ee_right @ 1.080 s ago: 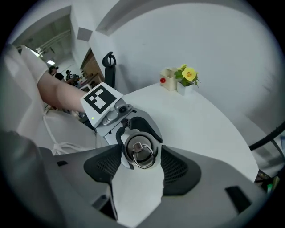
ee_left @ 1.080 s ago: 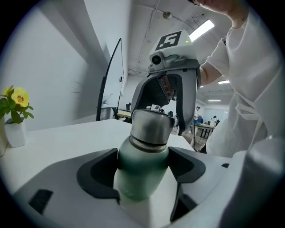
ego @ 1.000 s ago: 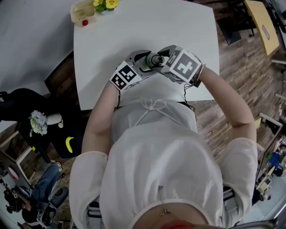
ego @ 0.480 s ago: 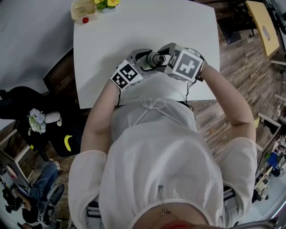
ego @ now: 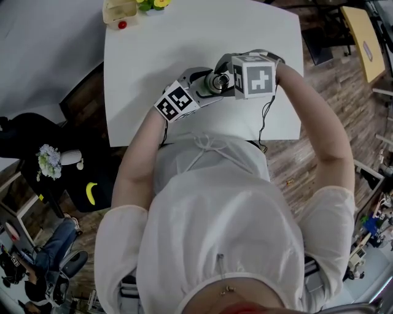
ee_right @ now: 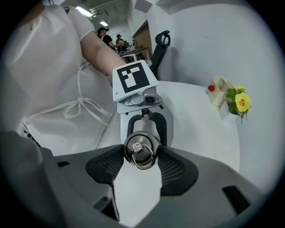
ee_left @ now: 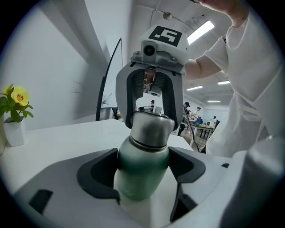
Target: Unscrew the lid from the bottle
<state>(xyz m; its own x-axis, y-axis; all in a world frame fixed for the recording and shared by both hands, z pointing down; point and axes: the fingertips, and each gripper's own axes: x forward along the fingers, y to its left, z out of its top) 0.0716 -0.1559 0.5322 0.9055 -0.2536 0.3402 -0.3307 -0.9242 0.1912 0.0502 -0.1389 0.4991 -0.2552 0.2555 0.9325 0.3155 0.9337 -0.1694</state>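
Note:
A green metal bottle (ee_left: 141, 171) with a steel lid (ee_left: 151, 127) is held over the white table (ego: 153, 55). My left gripper (ee_left: 143, 168) is shut on the bottle's body, a pad on each side. My right gripper (ee_right: 141, 160) comes down from above, and its pads touch both sides of the lid (ee_right: 141, 150), which has a ring on top. Its jaws have just been closing with the lid between them. In the head view the lid (ego: 214, 81) shows between the left gripper (ego: 206, 90) and the right gripper (ego: 223, 78), near the table's front.
A yellow flower in a small pot (ego: 147, 5) and a cream container with a red ball (ego: 120, 12) stand at the table's far left corner. A dark chair (ego: 83, 104) is at the table's left side. The person's white top hangs against the front edge.
The right gripper has rolled about its own axis on the lid, so its marker cube now faces the camera more squarely. The left gripper and the bottle have stayed in place.

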